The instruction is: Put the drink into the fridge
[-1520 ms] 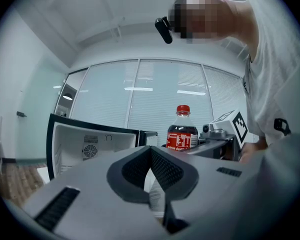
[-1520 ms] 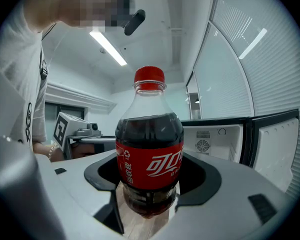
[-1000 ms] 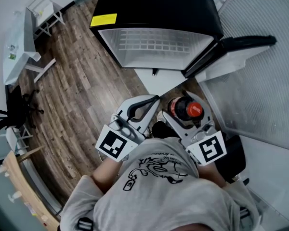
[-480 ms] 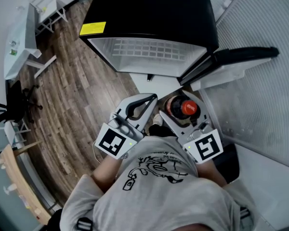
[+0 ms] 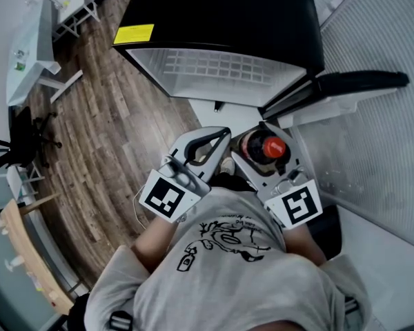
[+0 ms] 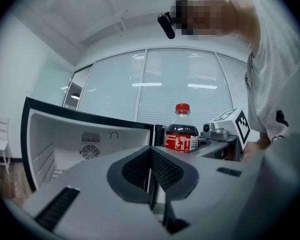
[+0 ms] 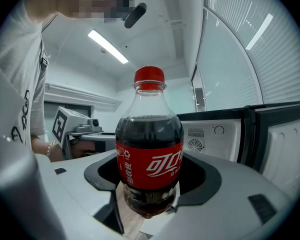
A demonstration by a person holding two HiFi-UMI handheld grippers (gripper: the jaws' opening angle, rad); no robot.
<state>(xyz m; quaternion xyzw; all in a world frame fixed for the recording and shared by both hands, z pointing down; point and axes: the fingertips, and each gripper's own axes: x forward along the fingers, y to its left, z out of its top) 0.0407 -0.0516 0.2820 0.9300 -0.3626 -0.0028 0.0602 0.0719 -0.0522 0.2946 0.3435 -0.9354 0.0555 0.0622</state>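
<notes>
Brown wood-plank floor point(image 5: 103, 123) stretched left — a white table point(image 5: 27, 61) stood near a black office chair point(image 5: 24, 147).

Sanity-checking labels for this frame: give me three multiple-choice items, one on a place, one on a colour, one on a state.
1. Where is the cola bottle? A) on a fridge shelf B) in the jaws of the right gripper C) on the floor
2. What colour is the bottle cap? A) blue B) white C) red
3. The fridge door is: A) open B) shut C) taken off
Answers: 1 B, the jaws clamp its lower body; 2 C, it shows red in every view; 3 A, it stands swung wide in the head view.
</notes>
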